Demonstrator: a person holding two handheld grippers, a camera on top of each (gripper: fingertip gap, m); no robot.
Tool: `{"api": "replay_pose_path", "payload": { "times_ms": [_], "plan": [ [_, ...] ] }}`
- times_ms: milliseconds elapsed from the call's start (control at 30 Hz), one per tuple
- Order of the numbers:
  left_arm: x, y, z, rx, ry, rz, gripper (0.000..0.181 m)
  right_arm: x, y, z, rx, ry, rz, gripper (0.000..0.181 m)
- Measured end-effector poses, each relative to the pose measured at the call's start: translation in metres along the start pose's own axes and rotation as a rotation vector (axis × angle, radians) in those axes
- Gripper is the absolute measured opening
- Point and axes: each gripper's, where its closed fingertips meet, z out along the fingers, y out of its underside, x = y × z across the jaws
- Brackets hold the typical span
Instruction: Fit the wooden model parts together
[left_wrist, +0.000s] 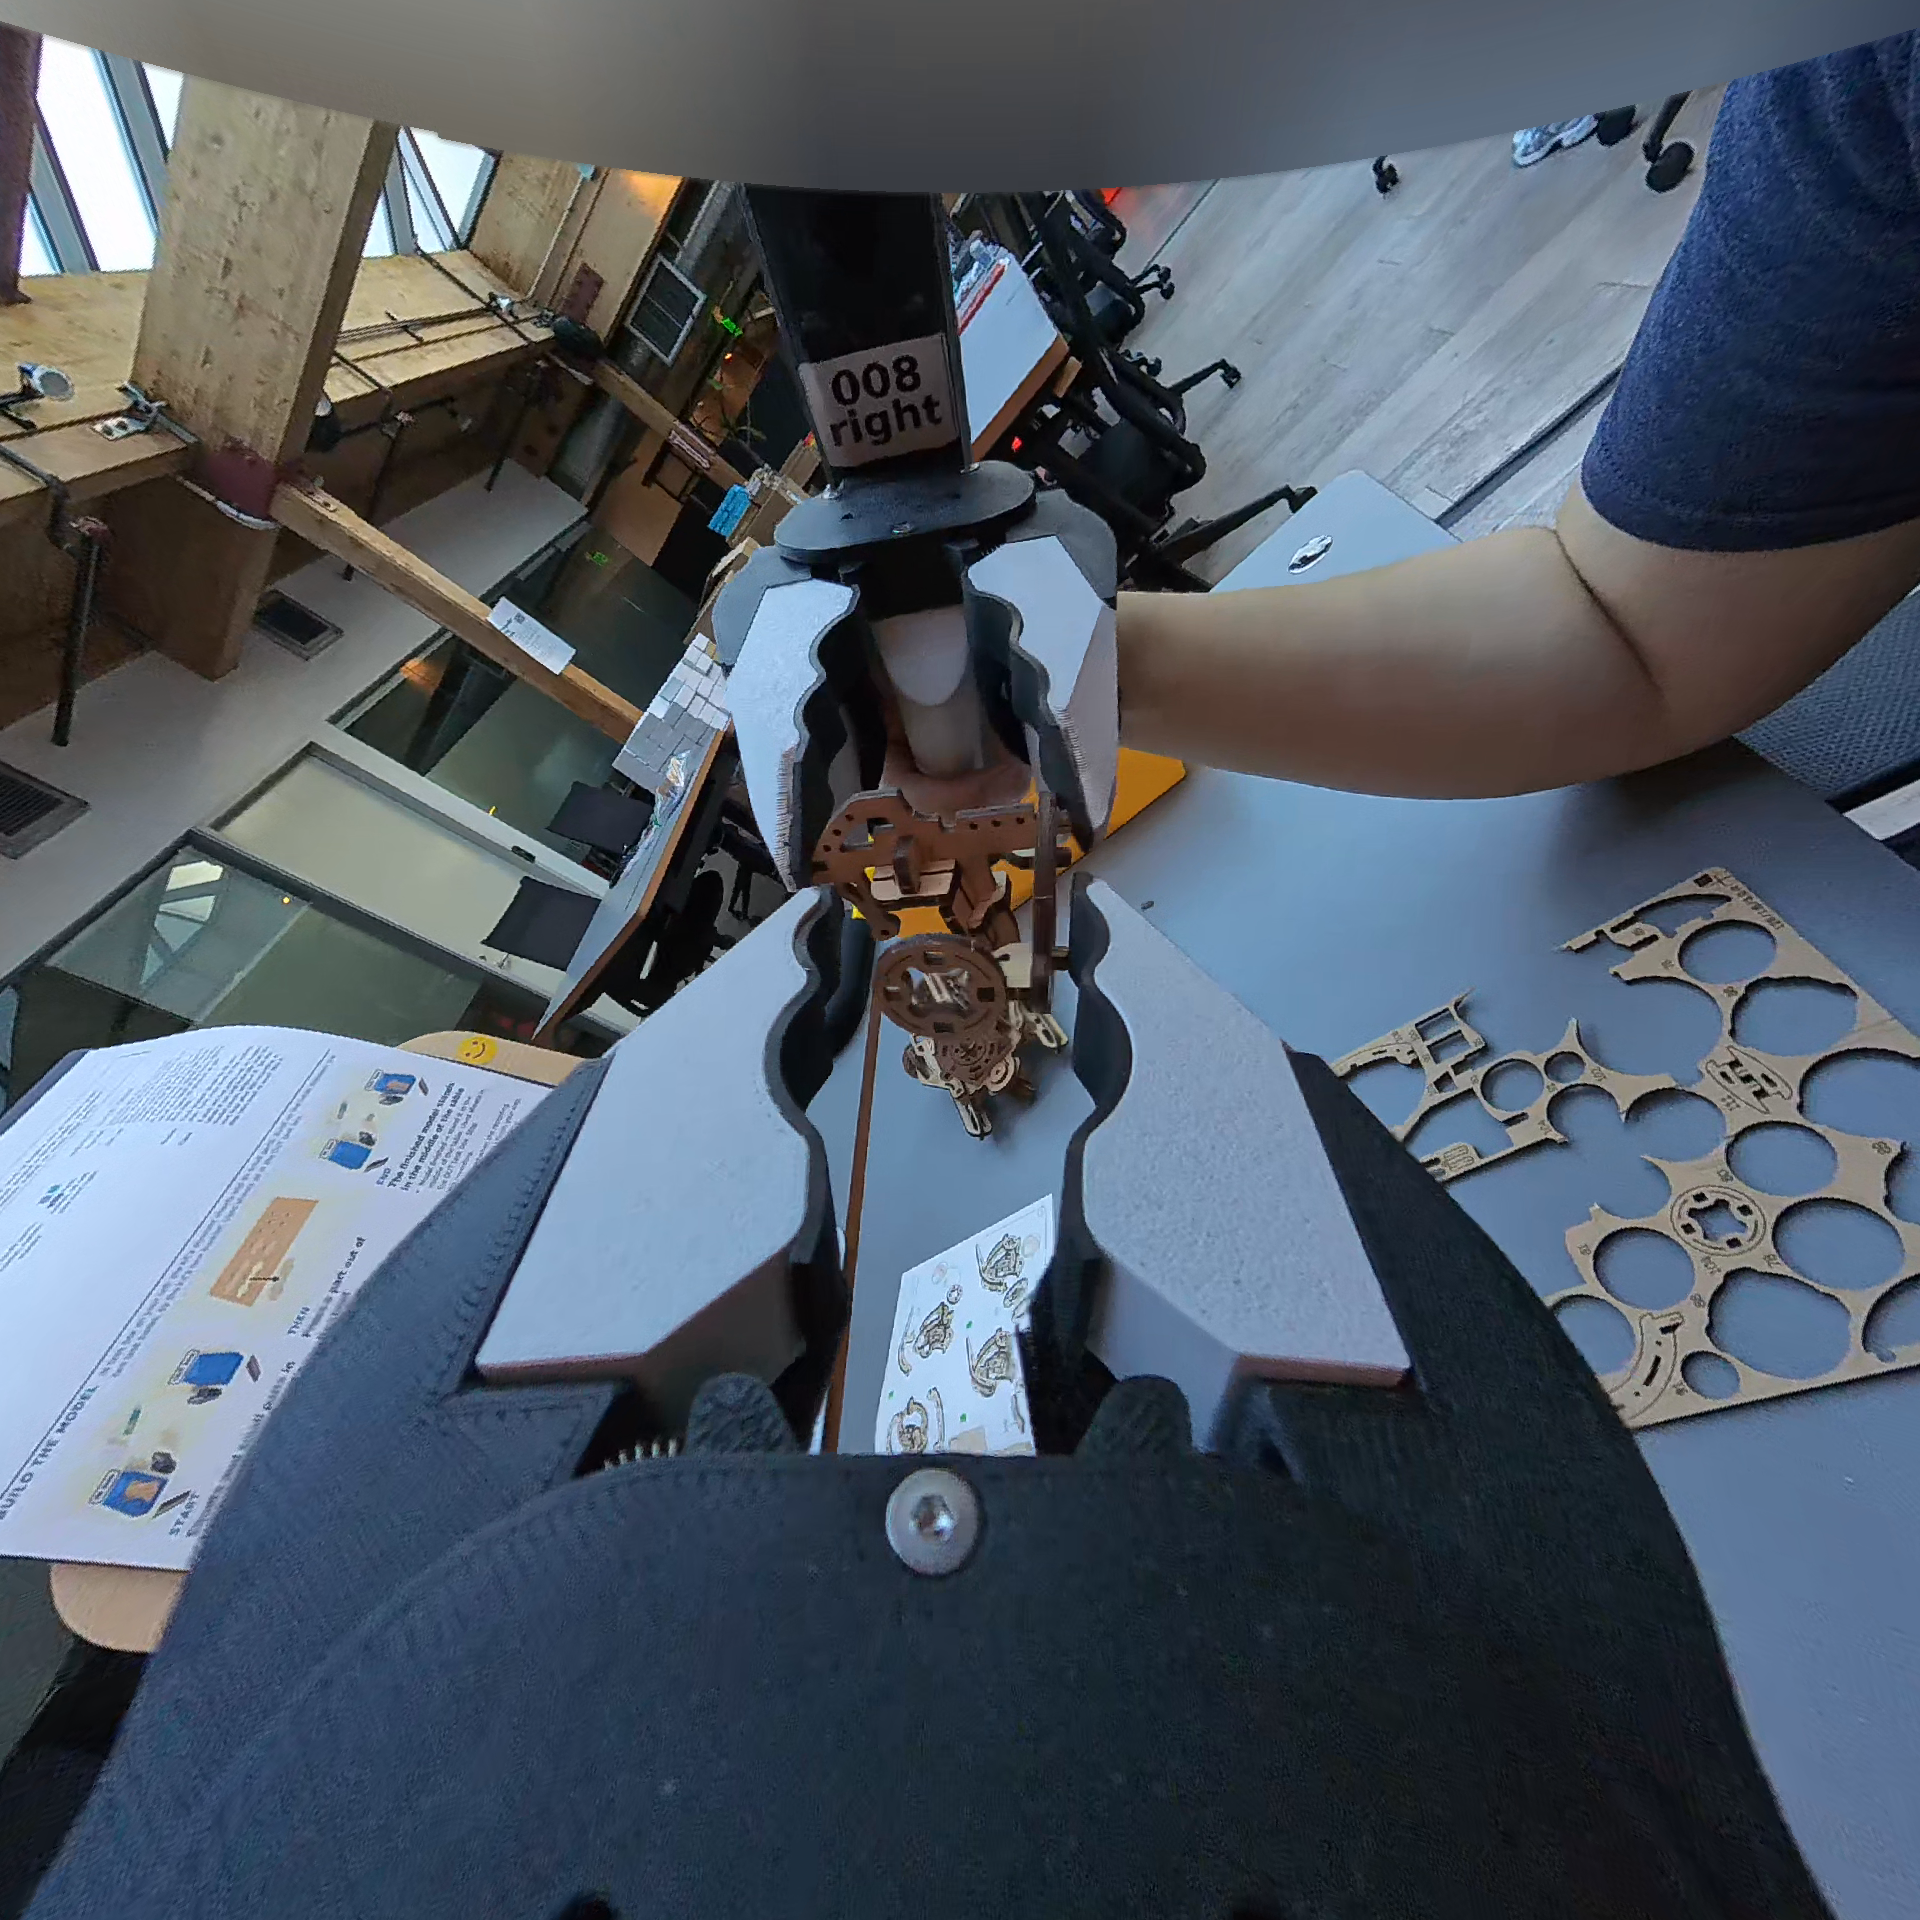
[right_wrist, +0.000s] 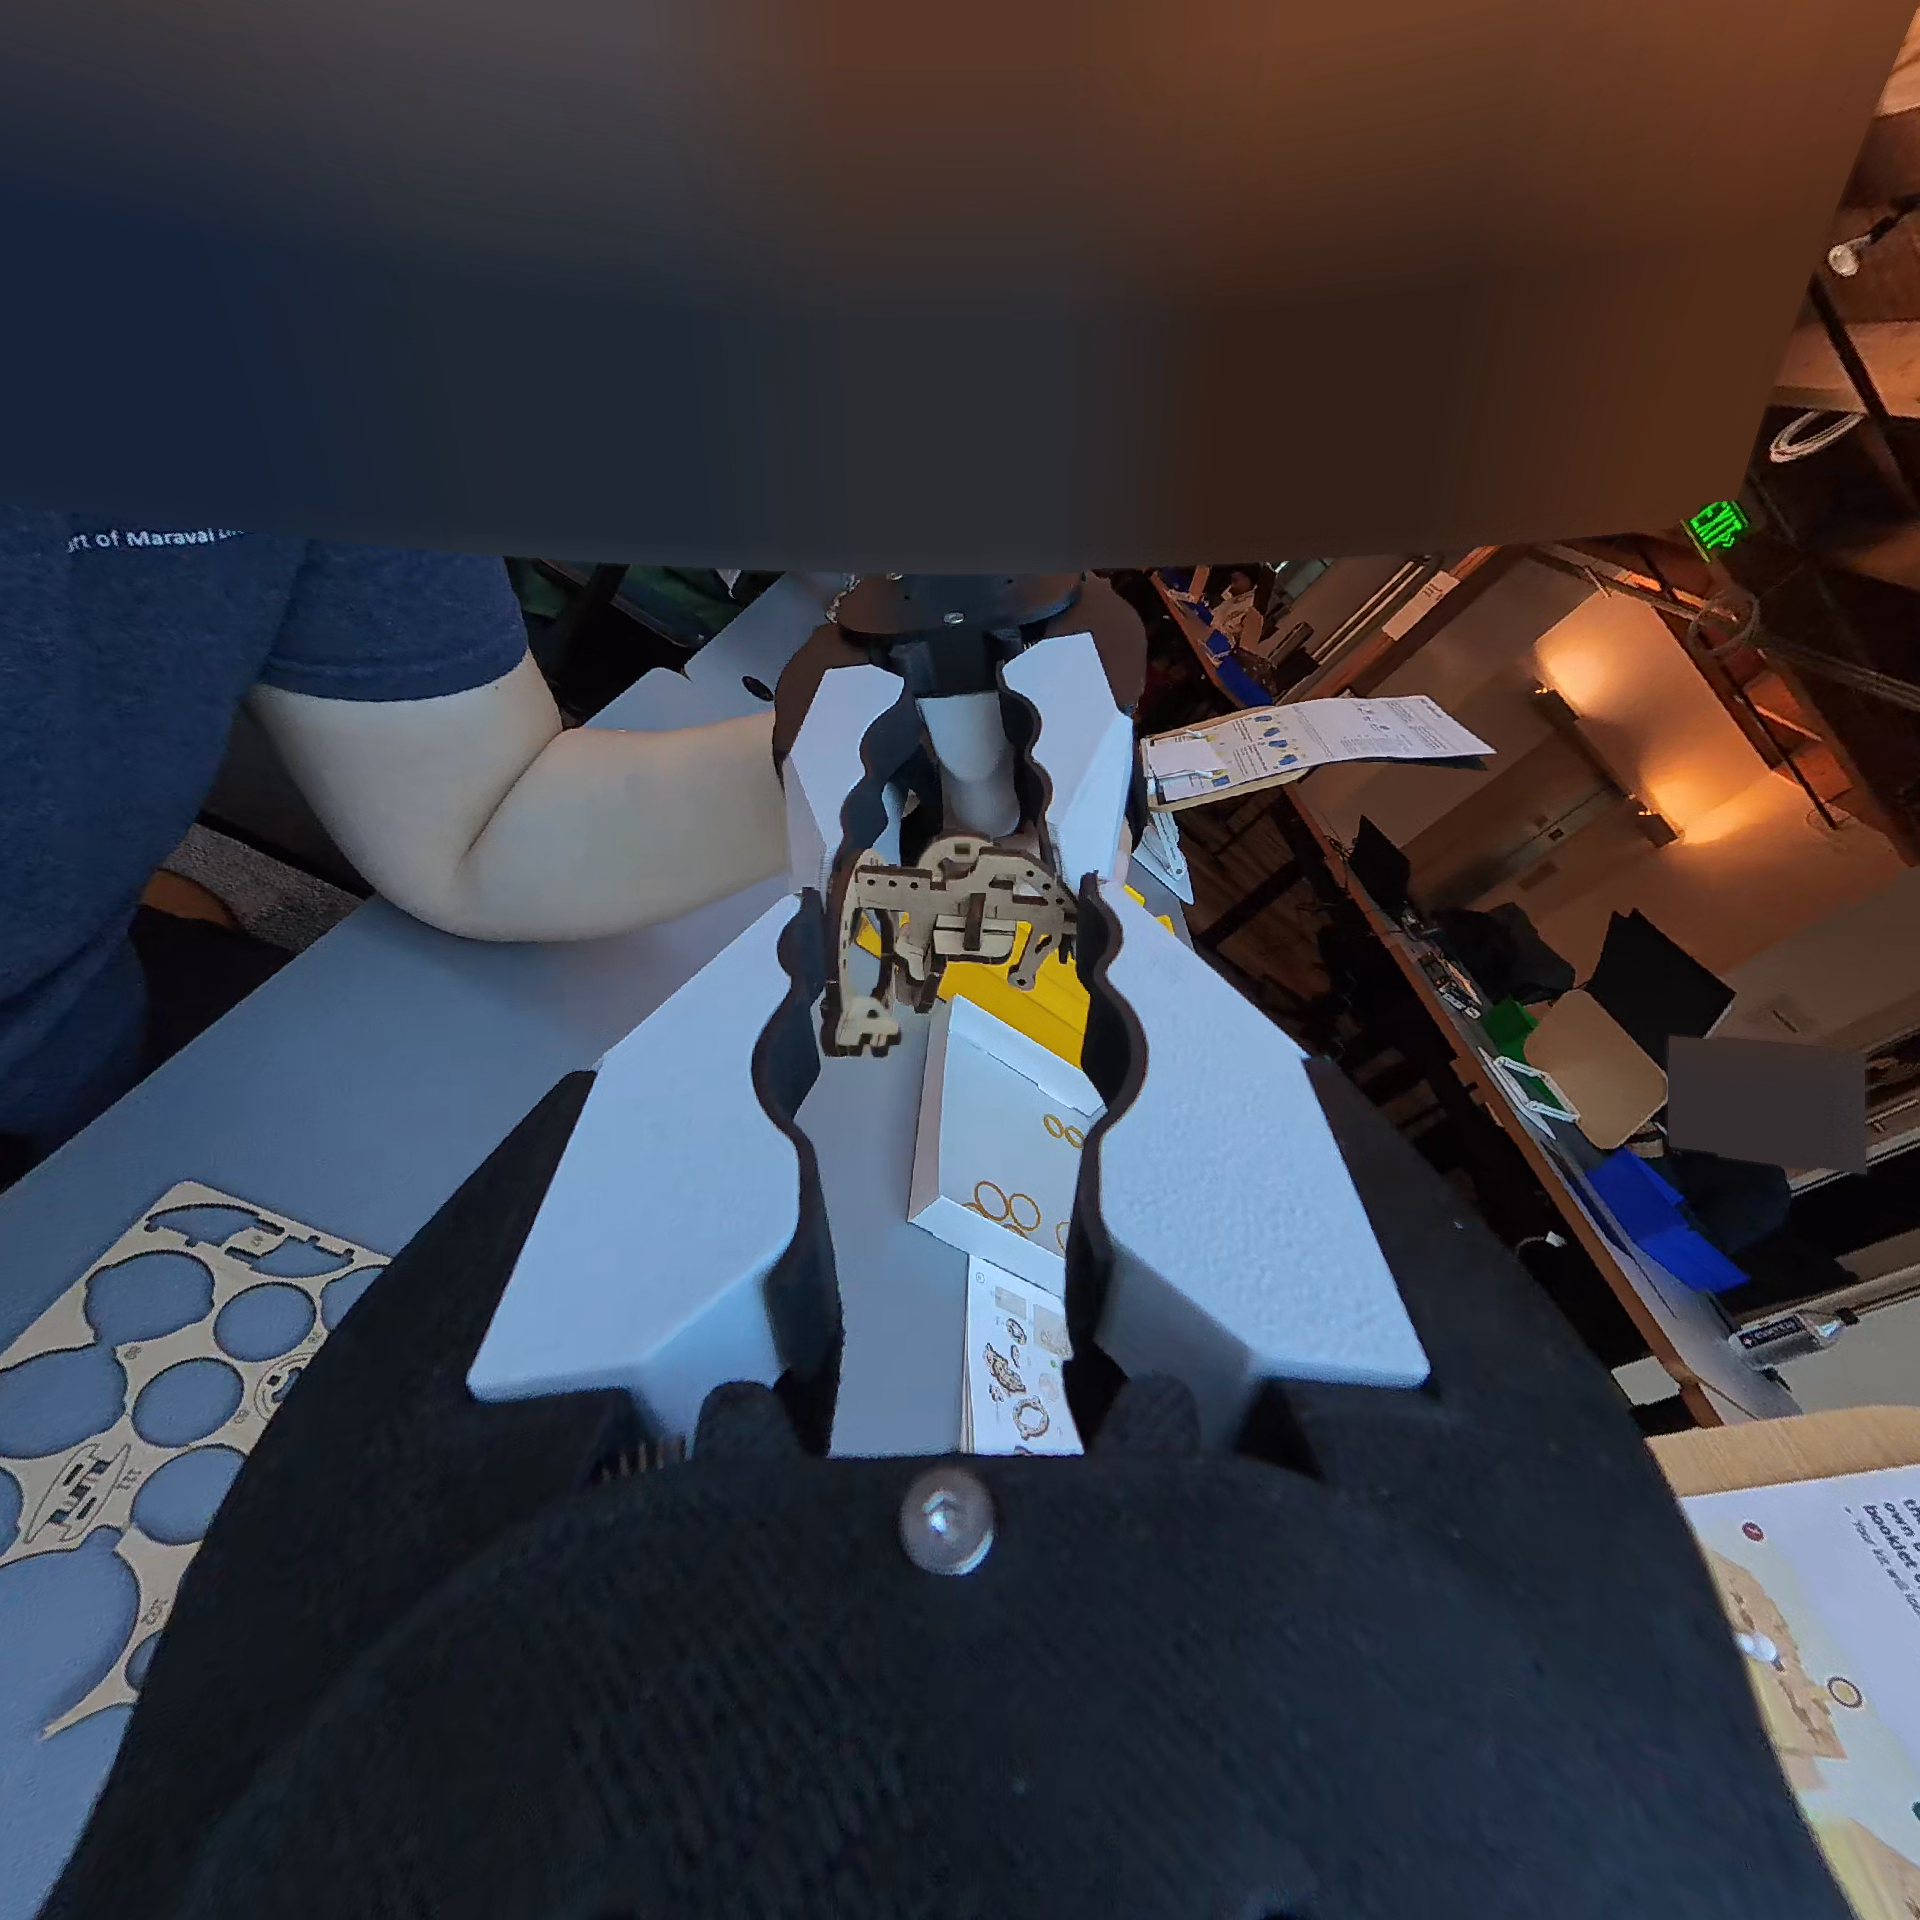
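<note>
A partly built wooden model (left_wrist: 914, 842) of brown slotted plates, with a gear wheel (left_wrist: 940, 987) hanging below it, is held in the air between the two grippers, which face each other tip to tip. My right gripper (right_wrist: 948, 920) is shut on the model (right_wrist: 935, 914); it also shows in the left wrist view (left_wrist: 940, 852). My left gripper (left_wrist: 951, 904) has its fingers partly closed, and the model's near end fills the gap between its tips. The left gripper also shows in the right wrist view (right_wrist: 956, 831).
A small pale wooden assembly (left_wrist: 971, 1070) stands on the grey table (left_wrist: 1351, 935) below the grippers. A punched-out plywood sheet (left_wrist: 1714, 1174) lies to one side. A picture booklet (right_wrist: 1023, 1361), a white box (right_wrist: 997, 1132), a yellow object (right_wrist: 1039, 997) and a clipboard with instructions (left_wrist: 208, 1247) are nearby. A person's arm (left_wrist: 1455, 675) reaches in. Both grippers' tips are close together, under 4 cm apart.
</note>
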Motion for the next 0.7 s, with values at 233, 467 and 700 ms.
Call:
{"api": "replay_pose_path", "payload": {
  "times_ms": [233,467,700],
  "plan": [
    [0.0011,-0.0018,-0.0002,-0.005,-0.008,0.039,0.042,-0.0016,-0.0018,0.0000,-0.022,0.011,-0.040,0.047],
    [0.0001,0.0024,0.0007,-0.023,-0.014,0.055,0.042,0.0000,0.0010,0.0005,-0.030,0.013,-0.019,0.047],
    [-0.0004,0.0038,0.0000,-0.024,-0.007,0.046,0.041,0.0008,0.0026,0.0011,-0.033,0.019,-0.032,0.047]
  ]
}}
